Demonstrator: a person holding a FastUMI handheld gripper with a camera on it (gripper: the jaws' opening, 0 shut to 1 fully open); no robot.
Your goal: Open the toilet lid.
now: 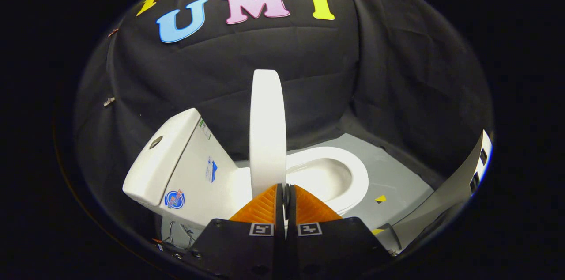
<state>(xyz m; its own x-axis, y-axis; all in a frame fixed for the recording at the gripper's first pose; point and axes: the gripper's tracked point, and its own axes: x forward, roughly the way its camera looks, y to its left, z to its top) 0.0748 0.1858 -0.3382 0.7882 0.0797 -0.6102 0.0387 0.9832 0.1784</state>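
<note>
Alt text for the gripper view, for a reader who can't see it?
A white toilet lid stands raised on edge, just ahead of the tool, whose fingers are almost closed together at the lid's near edge. Beyond lies the open toilet seat over the bowl; the tank sits beside the lid on a grey floor.

One toilet stands on the floor, with one lid raised upright, one tank and one flush button on the tank's top. Three stickers show on the tank's side. One gripper has two fingers closed together, just touching the lid's near edge.
</note>
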